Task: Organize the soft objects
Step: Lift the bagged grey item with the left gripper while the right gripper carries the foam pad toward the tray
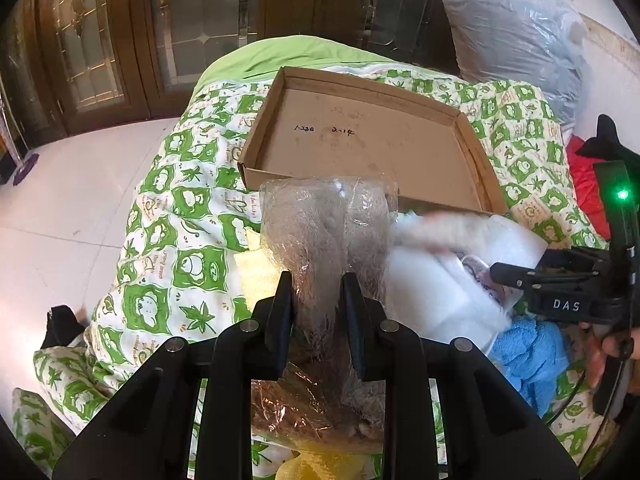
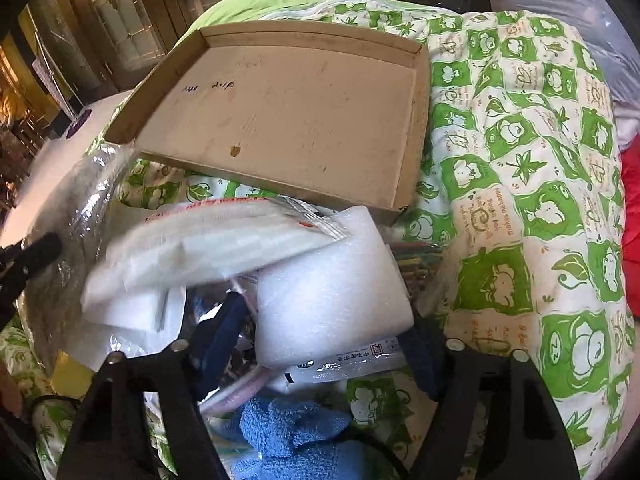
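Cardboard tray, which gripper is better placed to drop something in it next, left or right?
Left, probably. The left gripper is already shut on the clear plastic bag, held just short of the cardboard tray. The right gripper is open around white foam, gripping nothing yet.

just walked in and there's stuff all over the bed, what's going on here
A person is sorting soft things on a green-and-white quilt, one tool in each hand. The left tool is shut on a crinkly clear plastic bag with something brown inside, held up just in front of the cardboard tray. The right tool is around a white foam roll among plastic-wrapped packets, above a blue towel. The tray holds nothing yet.
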The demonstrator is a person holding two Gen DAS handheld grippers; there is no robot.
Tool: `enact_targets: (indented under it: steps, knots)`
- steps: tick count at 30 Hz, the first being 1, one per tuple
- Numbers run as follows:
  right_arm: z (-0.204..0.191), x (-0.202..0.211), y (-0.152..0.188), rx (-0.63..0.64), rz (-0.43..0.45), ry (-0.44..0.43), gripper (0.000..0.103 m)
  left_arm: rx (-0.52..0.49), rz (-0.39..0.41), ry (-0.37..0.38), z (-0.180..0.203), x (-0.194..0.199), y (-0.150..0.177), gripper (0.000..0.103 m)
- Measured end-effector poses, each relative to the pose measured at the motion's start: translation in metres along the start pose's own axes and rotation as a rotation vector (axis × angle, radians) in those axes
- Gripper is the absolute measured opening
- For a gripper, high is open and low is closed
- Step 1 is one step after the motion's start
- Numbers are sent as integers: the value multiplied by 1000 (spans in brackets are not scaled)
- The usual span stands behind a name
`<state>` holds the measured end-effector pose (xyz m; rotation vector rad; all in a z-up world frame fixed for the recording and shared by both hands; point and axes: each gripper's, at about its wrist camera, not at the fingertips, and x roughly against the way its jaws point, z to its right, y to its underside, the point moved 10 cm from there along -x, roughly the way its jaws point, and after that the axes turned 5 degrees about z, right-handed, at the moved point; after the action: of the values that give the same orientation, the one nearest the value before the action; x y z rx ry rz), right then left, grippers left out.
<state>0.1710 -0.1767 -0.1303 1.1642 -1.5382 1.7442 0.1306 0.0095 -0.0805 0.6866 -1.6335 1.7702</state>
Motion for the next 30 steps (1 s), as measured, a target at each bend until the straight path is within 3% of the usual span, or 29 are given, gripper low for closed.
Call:
enact_targets:
  steps: [5,21,22,23,30]
  knots:
    - [6,12,3,-24,12,-2,59,-2,1,-1,1,2,0,23]
    - [32,57,-7,-118,95,-47,55,-28,39,5,13,35,-24,23]
    - [31,59,-6,-117,96,-54,31,-25,41,3,12,37,-26,23]
    - [32,58,-6,-121,87,-65,16,-21,45,2,10,39,-29,23]
    - [35,55,-2,-131,69,-79,15,-2,65,-10,3,50,-48,23]
